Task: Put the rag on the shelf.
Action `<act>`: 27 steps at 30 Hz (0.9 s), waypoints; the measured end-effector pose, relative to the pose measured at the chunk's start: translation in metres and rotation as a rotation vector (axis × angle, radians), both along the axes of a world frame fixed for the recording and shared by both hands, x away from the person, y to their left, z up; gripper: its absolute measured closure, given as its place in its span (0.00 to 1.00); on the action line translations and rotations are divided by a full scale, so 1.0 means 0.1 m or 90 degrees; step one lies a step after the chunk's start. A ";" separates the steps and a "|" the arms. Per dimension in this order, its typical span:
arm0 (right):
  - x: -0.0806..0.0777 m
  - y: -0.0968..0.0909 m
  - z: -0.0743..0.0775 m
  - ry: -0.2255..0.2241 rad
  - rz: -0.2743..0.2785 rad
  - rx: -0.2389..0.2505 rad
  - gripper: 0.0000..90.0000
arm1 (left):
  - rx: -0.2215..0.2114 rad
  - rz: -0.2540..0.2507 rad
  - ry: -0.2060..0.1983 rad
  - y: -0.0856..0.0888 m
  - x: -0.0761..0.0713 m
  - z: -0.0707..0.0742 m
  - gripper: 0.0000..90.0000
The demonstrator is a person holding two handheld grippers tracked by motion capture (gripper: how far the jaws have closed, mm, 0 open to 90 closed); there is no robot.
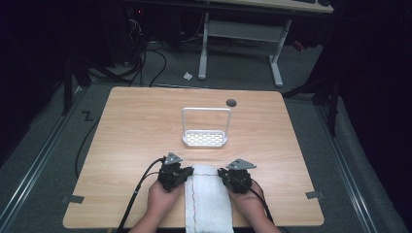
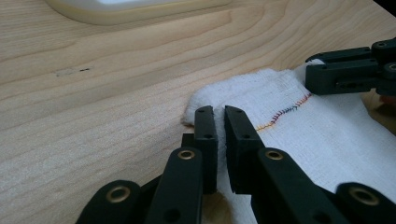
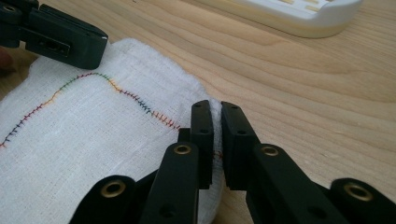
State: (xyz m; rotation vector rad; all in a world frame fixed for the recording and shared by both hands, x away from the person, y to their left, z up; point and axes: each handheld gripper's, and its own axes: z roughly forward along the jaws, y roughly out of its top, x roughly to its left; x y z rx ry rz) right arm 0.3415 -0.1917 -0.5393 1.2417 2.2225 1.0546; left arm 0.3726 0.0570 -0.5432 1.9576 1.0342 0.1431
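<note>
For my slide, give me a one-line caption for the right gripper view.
Right gripper pinches the edge of a white cloth with multicoloured stitching on a wooden table.

Taking the rack [image 1: 205,138] as landmark: bare table [image 1: 131,126] is lying open to its left and right, wide enough for a hand to be passing on either side. Behind the rack, only a small dark hole [image 1: 231,103] is sitting in the wood. In front of the rack, a strip of clear wood is separating it from the cloth [image 1: 208,201], where the left gripper [image 1: 187,173] and right gripper [image 1: 222,174] are crowding both edges.
</note>
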 end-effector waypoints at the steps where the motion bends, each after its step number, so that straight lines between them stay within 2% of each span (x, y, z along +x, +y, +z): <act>1: 0.00 0.00 0.00 0.000 0.000 0.000 0.94 | 0.000 0.000 0.000 0.00 0.00 0.00 0.93; 6: -0.01 0.01 0.00 -0.008 0.005 -0.007 0.95 | 0.002 -0.002 -0.018 0.00 -0.03 0.01 0.94; 7: -0.02 0.01 0.01 -0.015 0.004 -0.006 0.95 | -0.010 0.001 -0.032 0.01 -0.05 0.02 0.94; 8: -0.02 0.01 0.01 -0.015 0.004 -0.006 0.95 | -0.010 0.001 -0.032 0.01 -0.05 0.02 0.94; 10: -0.04 0.00 0.03 -0.027 0.003 -0.001 0.95 | -0.009 0.000 -0.051 0.01 -0.08 0.03 0.94; 11: -0.05 -0.01 0.05 -0.035 0.003 0.003 0.95 | -0.005 0.001 -0.067 0.01 -0.11 0.04 0.94; 12: -0.08 -0.01 0.08 -0.050 0.003 0.012 0.95 | -0.012 -0.001 -0.100 0.01 -0.17 0.07 0.94; 13: -0.08 -0.01 0.08 -0.050 0.003 0.012 0.95 | -0.012 -0.001 -0.100 0.01 -0.17 0.07 0.94; 14: -0.11 -0.01 0.11 -0.060 0.001 0.017 0.95 | -0.020 0.003 -0.112 0.01 -0.20 0.10 0.94; 15: -0.13 -0.01 0.13 -0.069 0.001 0.021 0.95 | -0.032 0.005 -0.113 0.02 -0.22 0.12 0.94; 16: -0.17 0.00 0.18 -0.090 0.003 0.027 0.95 | -0.050 0.013 -0.128 0.04 -0.27 0.19 0.94; 17: -0.17 0.00 0.18 -0.090 0.003 0.027 0.95 | -0.050 0.013 -0.128 0.04 -0.27 0.19 0.94; 18: -0.22 0.01 0.23 -0.112 0.005 0.033 0.95 | -0.057 0.017 -0.144 0.05 -0.32 0.26 0.94; 19: -0.22 0.01 0.23 -0.112 0.005 0.033 0.95 | -0.057 0.017 -0.144 0.05 -0.32 0.26 0.94; 20: -0.25 0.02 0.28 -0.132 0.008 0.037 0.95 | -0.062 0.022 -0.157 0.06 -0.36 0.32 0.94; 24: -0.28 0.03 0.36 -0.155 0.012 0.044 0.95 | -0.060 0.025 -0.175 0.07 -0.40 0.40 0.94; 25: -0.29 0.03 0.41 -0.170 0.012 0.042 0.95 | -0.059 0.028 -0.193 0.07 -0.42 0.47 0.94; 27: -0.29 0.02 0.47 -0.183 0.014 0.047 0.95 | -0.061 0.029 -0.204 0.07 -0.43 0.53 0.94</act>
